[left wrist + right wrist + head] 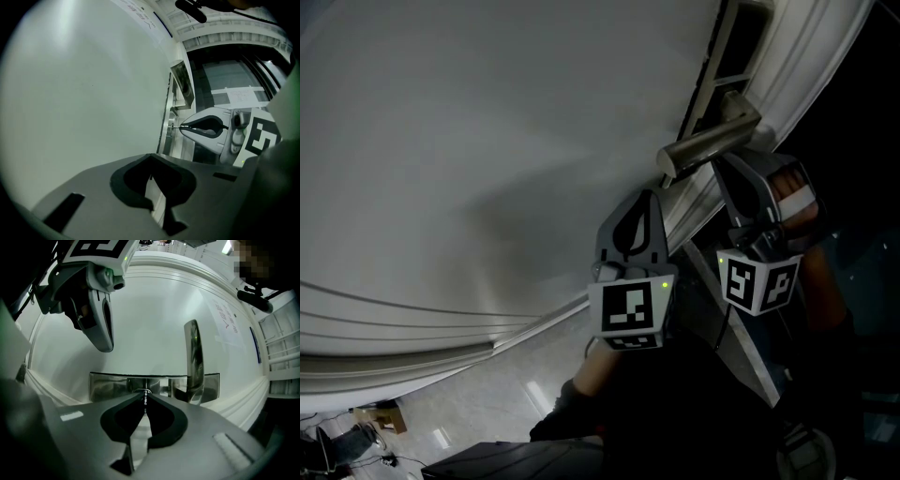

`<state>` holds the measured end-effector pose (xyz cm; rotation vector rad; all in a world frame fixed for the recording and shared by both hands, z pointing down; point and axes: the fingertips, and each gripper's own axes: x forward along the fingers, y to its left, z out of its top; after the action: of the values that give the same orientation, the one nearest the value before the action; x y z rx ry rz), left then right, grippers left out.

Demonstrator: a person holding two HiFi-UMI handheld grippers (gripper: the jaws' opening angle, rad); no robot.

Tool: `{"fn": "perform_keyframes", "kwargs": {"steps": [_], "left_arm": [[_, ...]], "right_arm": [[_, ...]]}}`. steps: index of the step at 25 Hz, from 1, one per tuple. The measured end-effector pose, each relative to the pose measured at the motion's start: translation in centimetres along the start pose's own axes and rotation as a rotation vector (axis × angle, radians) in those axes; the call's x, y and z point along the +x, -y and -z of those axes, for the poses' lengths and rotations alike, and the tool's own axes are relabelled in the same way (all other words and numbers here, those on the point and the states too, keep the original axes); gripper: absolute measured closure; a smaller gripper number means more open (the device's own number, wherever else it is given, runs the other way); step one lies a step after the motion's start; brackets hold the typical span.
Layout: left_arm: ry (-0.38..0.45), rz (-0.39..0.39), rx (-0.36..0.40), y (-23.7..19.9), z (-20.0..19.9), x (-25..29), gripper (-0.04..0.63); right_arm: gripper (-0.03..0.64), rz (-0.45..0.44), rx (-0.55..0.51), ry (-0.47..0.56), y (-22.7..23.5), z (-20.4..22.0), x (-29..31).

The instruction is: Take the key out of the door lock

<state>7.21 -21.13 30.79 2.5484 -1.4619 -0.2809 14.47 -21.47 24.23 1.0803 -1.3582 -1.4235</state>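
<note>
Key [146, 401] is a thin blade on edge, pinched between the tips of your right gripper [145, 397], whose jaws are clamped together on it. Its far end reaches the round lock cylinder [142, 391] in the shiny metal plate [110, 383] on the door [487, 141]; you cannot tell from any view how deep it sits in the cylinder. The lever handle [194, 357] stands out from the same plate just to the right of the key. In the left gripper view the right gripper's tips point straight at the plate, with only a short sliver of key showing between them and the metal.

Your left gripper [150, 176] has its jaws together with nothing between them. It hangs off the white door face, touching neither the plate nor the handle. In the head view it sits just left of the right gripper and below the handle, near the door's edge moulding [534, 323]
</note>
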Motion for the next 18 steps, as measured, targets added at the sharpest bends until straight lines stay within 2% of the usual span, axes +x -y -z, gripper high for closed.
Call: {"fn": "perform_keyframes", "kwargs": {"steps": [18], "left_arm": [[0.001,0.000,-0.005,-0.07,0.00,0.22,0.595]], "right_arm": [[0.604,-0.008,0.024,0.001,0.04,0.00,-0.02]]}}
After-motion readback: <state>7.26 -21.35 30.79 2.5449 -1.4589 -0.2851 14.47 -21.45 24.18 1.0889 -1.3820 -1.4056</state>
